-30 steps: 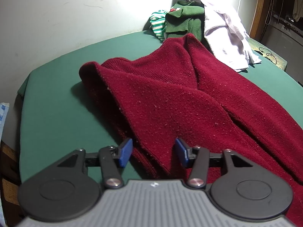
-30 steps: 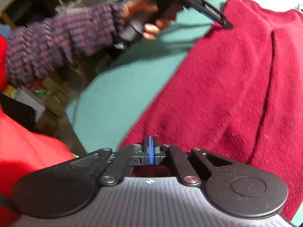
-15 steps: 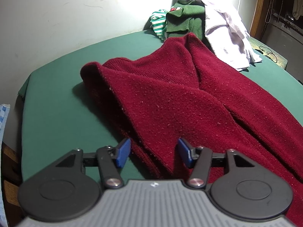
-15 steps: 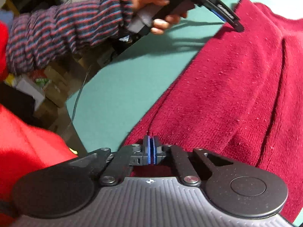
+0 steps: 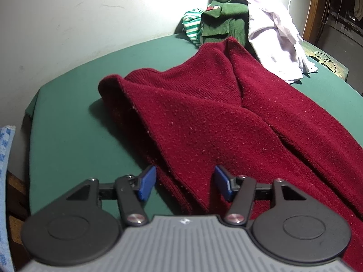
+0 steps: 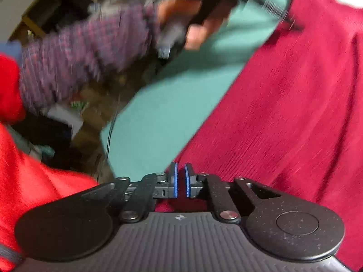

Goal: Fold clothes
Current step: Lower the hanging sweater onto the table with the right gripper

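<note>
A dark red knit sweater (image 5: 215,117) lies rumpled and partly folded over itself on the green table (image 5: 68,124). My left gripper (image 5: 185,183) is open, its blue pads straddling the sweater's near folded edge just above the cloth. In the right wrist view the sweater (image 6: 283,113) spreads to the right over the table (image 6: 163,117). My right gripper (image 6: 180,181) sits at the sweater's hem with its pads a narrow gap apart and red cloth showing between them. The view is motion-blurred.
A pile of clothes stands at the table's far end: a green garment (image 5: 222,20), a green-striped one (image 5: 192,27) and a white one (image 5: 276,34). A hand (image 6: 195,22) in a plaid sleeve (image 6: 90,52) holds the other gripper. Boxes clutter the floor beyond the table's edge.
My right gripper's pads, pressed together before, now stand slightly apart, and its view has swung and blurred. The left gripper stays open and has barely shifted over the sweater's edge.
</note>
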`<state>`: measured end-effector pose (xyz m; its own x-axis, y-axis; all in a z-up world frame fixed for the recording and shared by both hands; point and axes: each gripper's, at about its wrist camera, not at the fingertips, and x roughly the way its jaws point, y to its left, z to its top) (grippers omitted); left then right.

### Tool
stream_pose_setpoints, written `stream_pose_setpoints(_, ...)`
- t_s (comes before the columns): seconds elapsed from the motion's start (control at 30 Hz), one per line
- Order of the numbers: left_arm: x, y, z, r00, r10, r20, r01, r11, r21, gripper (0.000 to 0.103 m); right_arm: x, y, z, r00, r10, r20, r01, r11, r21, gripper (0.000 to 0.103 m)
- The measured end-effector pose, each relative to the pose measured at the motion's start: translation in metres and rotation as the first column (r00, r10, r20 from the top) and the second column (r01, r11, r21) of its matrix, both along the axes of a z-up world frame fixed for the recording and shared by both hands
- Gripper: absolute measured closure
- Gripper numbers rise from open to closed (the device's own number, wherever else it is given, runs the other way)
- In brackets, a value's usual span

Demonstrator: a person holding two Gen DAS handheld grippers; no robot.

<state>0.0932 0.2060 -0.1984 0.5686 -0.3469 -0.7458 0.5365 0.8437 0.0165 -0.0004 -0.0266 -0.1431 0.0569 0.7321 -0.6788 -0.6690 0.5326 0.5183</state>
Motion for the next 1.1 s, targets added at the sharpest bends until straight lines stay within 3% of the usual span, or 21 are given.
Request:
stream_pose_setpoints(0.13,-0.003,-0.001,0.000,1.000,0.002,0.005,-0.002,1.000,0.010,0.045,0.052,-0.007,0.005,0.990,-0.117,0.074,0.122,0.990,-0.064,0.090)
stream_pose_setpoints(0.3,-0.005,0.001,0.001,0.999,0.032,-0.004,-0.032,0.999,0.007,0.045,0.121,-0.013,0.009,0.949,-0.259,0.180,0.286,0.948,-0.143,0.088)
stream_pose_setpoints(0.43,-0.023,0.003,0.017,0.997,0.064,0.052,-0.062,0.997,-0.037,0.045,0.171,-0.003,0.020,0.909,-0.357,0.214,0.375,0.925,-0.054,0.088)
stream_pose_setpoints(0.63,-0.046,-0.016,0.010,1.000,0.001,0.005,0.000,0.996,-0.088,0.045,0.225,0.051,0.015,0.907,-0.311,0.282,0.325,0.946,-0.001,0.089)
stream_pose_setpoints(0.8,-0.056,-0.021,0.001,0.999,0.037,-0.003,-0.037,0.993,-0.110,0.042,0.249,0.081,0.001,0.923,-0.251,0.291,0.263,0.965,-0.002,0.091)
stream_pose_setpoints(0.87,-0.055,-0.019,0.002,0.998,0.056,-0.015,-0.058,0.989,-0.140,0.041,0.256,0.087,-0.004,0.909,-0.247,0.337,0.271,0.962,-0.025,0.103)
stream_pose_setpoints(1.03,-0.064,-0.022,0.002,0.996,0.084,0.003,-0.083,0.986,-0.146,0.033,0.267,0.085,-0.015,0.864,-0.347,0.364,0.367,0.930,0.016,0.103)
stream_pose_setpoints(1.1,-0.069,-0.026,0.001,0.996,0.087,0.016,-0.084,0.987,-0.137,0.025,0.271,0.087,-0.016,0.853,-0.369,0.368,0.390,0.921,0.020,0.103)
